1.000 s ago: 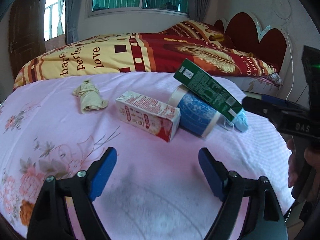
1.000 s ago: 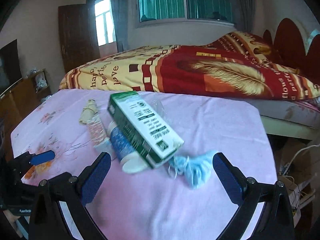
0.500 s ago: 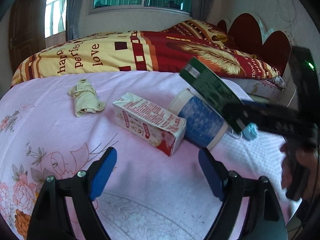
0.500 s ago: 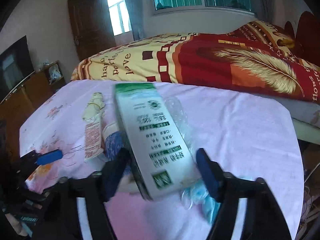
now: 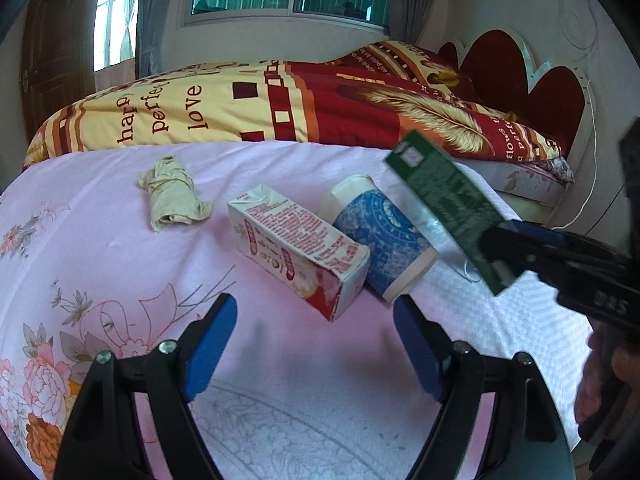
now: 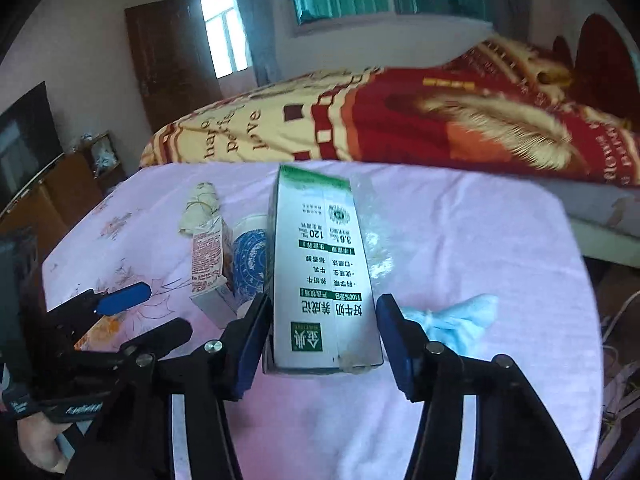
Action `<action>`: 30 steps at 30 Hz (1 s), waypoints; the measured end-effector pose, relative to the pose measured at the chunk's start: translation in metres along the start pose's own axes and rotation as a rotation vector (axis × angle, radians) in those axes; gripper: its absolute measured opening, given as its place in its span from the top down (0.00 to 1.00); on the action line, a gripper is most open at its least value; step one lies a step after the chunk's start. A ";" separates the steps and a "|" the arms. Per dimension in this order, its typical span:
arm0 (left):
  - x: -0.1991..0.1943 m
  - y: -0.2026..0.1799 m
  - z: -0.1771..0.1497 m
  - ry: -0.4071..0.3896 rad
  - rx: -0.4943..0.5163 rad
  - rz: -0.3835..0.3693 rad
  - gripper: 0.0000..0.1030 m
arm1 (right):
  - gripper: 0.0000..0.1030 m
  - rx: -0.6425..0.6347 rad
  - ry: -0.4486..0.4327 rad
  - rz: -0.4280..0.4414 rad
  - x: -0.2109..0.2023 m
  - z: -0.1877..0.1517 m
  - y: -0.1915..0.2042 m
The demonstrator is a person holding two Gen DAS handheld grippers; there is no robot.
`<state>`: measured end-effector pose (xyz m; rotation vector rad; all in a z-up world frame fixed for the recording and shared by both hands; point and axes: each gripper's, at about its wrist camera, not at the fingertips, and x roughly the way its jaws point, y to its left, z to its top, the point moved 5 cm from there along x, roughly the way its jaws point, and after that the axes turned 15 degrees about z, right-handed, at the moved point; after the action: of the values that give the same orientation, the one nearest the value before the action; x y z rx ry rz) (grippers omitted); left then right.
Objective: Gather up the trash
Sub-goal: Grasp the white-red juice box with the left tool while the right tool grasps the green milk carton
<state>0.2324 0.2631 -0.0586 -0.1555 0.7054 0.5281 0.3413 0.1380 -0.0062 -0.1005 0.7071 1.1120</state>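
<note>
A: Milk carton (image 6: pixel 326 280) sits clamped in the right tool (image 6: pixel 320 334), lifted just beside the blue cup (image 5: pixel 382 240). Only its end is held; a swing could lever it loose.

B: A second ago that tool was spread wide. Left tool (image 5: pixel 314 344) stays apart, empty.

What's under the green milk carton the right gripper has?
Under the green milk carton: clear plastic wrap and the blue paper cup beside it. The carton hides whatever lies directly beneath on the pink sheet.
</note>
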 end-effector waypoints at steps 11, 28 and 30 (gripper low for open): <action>0.023 -0.016 0.008 0.048 -0.003 0.006 0.26 | 0.45 0.065 0.046 -0.100 -0.032 -0.031 -0.035; 0.032 0.039 0.004 0.070 -0.063 0.122 0.26 | 0.46 0.086 0.010 -0.080 -0.023 -0.019 -0.032; 0.028 0.045 0.001 0.058 -0.061 0.125 0.26 | 0.46 0.088 -0.015 -0.087 -0.027 -0.015 -0.031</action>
<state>0.2278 0.3134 -0.0739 -0.1847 0.7591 0.6669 0.3540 0.0963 -0.0109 -0.0472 0.7309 0.9959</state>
